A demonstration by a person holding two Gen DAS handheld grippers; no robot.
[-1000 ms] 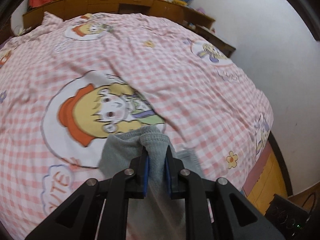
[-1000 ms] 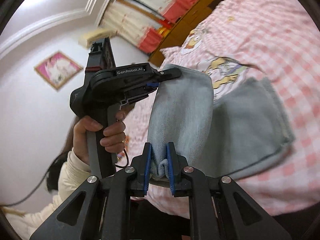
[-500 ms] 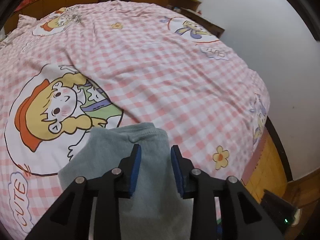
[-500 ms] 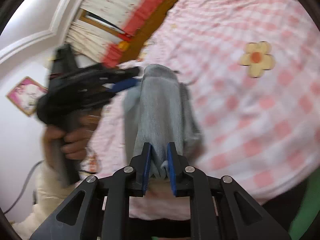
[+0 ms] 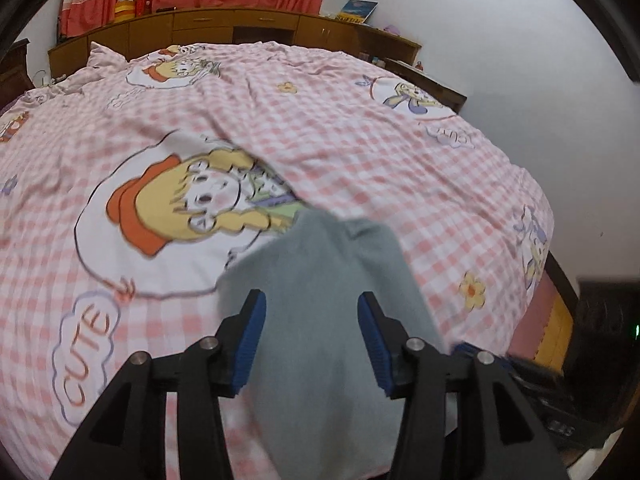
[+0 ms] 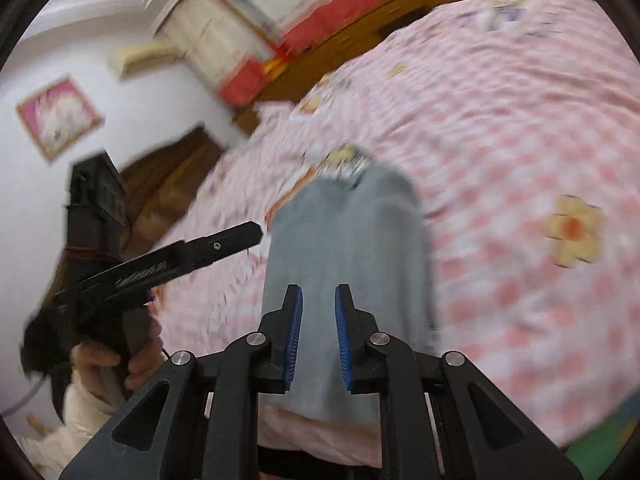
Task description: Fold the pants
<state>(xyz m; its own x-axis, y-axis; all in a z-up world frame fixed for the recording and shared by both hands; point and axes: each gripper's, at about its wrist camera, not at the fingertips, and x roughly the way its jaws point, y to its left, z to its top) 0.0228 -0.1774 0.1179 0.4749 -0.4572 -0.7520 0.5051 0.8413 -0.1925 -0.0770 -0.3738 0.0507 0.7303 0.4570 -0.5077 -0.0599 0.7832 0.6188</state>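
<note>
Inspection of both wrist views found the grey pants (image 5: 320, 280) lying folded on the pink checked bedspread (image 5: 400, 152), near the foot edge of the bed and just right of the printed cartoon girl (image 5: 192, 204). In the left wrist view the garment ran from 6 o'clock up toward the centre of the picture, its far end resting against the cartoon print.

The principal change concerned both grips. One second earlier each gripper was pinched on the cloth and the pants hung lifted between them. Half a second earlier the left one had already let go while the right one was still clamped on a bunched fold. At the moment inspected, the left gripper (image 5: 310, 322) stood with its blue pads (image 5: 250, 344) spread wide, and the right gripper (image 6: 318, 320) had parted its pads as well, though less widely. Neither was seen pinching fabric; the cloth lay flat beneath and between the fingers. In the right wrist view the left gripper appeared at 9 o'clock, held in a hand (image 6: 116, 356), its tip close to the near-left edge of the garment but apart from it. That view was heavily blurred, so fine contact could not be confirmed.

In my judgement, this fold had been laid down and released. The pants appeared as a narrow doubled strip, so a further crosswise fold may remain, calling for a fresh grip at one end. Some unevenness at the far end suggested the layers were not perfectly aligned.
</note>
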